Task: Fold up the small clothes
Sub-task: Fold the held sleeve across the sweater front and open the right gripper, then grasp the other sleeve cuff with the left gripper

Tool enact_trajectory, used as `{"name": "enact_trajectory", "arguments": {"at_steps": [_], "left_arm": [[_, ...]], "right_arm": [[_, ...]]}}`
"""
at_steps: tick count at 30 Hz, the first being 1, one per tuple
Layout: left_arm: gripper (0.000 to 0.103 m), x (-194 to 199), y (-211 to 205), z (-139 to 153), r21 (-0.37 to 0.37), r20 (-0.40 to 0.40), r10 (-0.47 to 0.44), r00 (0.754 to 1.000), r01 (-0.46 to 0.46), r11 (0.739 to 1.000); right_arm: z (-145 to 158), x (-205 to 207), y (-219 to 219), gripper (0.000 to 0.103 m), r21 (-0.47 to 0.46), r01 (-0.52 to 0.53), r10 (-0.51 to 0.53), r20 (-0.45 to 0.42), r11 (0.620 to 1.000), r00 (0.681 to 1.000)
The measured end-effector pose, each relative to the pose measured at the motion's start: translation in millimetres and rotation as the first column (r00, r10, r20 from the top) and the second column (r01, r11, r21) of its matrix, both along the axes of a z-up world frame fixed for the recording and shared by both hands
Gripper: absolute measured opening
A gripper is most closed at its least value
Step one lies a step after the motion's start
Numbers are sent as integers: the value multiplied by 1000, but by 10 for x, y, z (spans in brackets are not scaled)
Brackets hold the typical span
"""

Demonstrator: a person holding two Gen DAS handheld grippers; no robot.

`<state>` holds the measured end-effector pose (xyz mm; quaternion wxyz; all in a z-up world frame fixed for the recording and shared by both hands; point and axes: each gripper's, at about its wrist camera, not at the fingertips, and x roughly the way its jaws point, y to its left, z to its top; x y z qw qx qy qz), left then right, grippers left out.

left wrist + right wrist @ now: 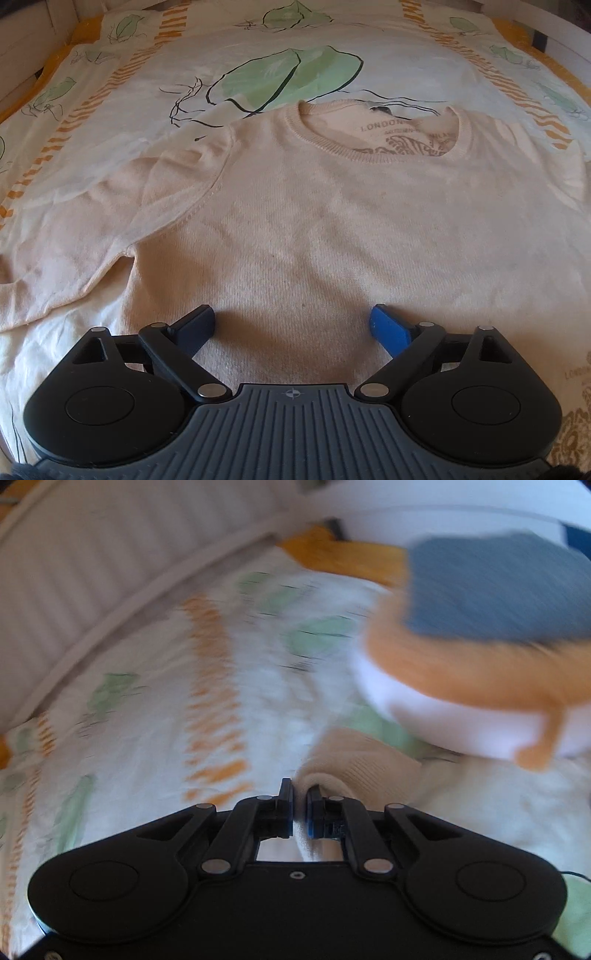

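Note:
A cream knitted sweater (303,206) lies flat, front up, on a leaf-print bedsheet (155,74), neck away from me. Its left sleeve (62,258) stretches out to the left. My left gripper (291,321) is open and empty, just over the sweater's lower body. In the right wrist view, which is motion-blurred, my right gripper (300,801) is shut on a cream ribbed piece of the sweater (351,764), seemingly a sleeve cuff, held over the sheet (129,720).
A stack of folded clothes, blue (498,587) over orange (461,668) and white (443,716), sits on the bed at the upper right of the right wrist view. A pale bed frame (92,554) runs along the far edge.

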<state>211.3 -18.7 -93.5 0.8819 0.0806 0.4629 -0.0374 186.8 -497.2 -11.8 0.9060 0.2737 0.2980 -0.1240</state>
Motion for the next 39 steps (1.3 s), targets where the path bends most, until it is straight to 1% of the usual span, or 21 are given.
{"name": "enact_trajectory", "arguments": {"at_steps": [2,4,6,8,11,13,15,18,20,21,23,24,25,26,27,30,33,34,36,39], "left_arm": [[93,-9,1,-7,-5,10,1,1000,-1,1000],[93,-18,5,-12,-13,18,4,1000,-3,1000],[93,-28,19,-15,-24,27,2,1000,-1,1000],[93,-39,44,-10,-33,31,-5,1000,6,999],[92,-65,88,6,-48,31,-22,999,23,999],[91,-91,125,17,-55,32,-34,999,36,998],[91,-129,174,27,-63,36,-40,999,42,997],[91,-177,250,39,-75,38,-36,999,39,996],[91,-198,281,51,-80,37,-36,999,39,996],[91,-203,290,57,-83,36,-38,999,41,996],[90,-201,301,70,-87,31,-41,999,44,995],[90,-186,300,75,-91,27,-40,999,42,995],[90,-178,308,81,-98,22,-36,999,38,994],[90,-172,317,87,-111,16,-31,999,32,993],[90,-156,317,98,-124,11,-25,1000,27,992],[90,-107,307,139,-179,7,-17,1000,18,984],[90,-49,248,197,-221,25,-8,1000,13,975],[90,-27,205,213,-216,34,-6,999,13,976],[90,12,66,238,-174,59,-17,998,27,984],[89,55,-181,287,-95,100,-72,992,82,992]], "right_arm": [[230,96,340,14,-5,-92,92,60,996,994],[420,204,747,14,-12,-197,197,110,980,974],[535,312,1182,14,-25,-303,303,138,953,943],[546,420,1599,14,-16,-401,398,151,916,905],[398,581,2201,14,-16,-518,516,124,855,847],[212,682,2555,14,-9,-576,574,86,818,814],[-28,744,2850,14,11,-621,620,38,784,784],[-346,745,3208,15,-2,-668,667,-39,744,744],[-513,696,3358,22,9,-691,690,-78,723,720],[-574,671,3397,22,7,-704,702,-90,710,707],[-623,612,3437,26,-12,-729,724,-105,685,682],[-606,577,3416,37,-26,-738,733,-101,674,673],[-572,541,3384,45,-39,-746,741,-87,665,665],[-521,505,3343,57,-51,-751,748,-68,659,661],[-463,473,3291,59,-69,-750,749,-51,657,661],[-269,420,3137,59,-147,-735,740,-25,662,672],[-168,372,2932,59,-219,-694,710,-11,686,704],[-159,364,2855,60,-237,-680,698,-11,694,716],[-174,385,2707,60,-256,-651,670,-16,714,742],[-225,433,2465,60,-256,-618,636,-17,743,772]]}}
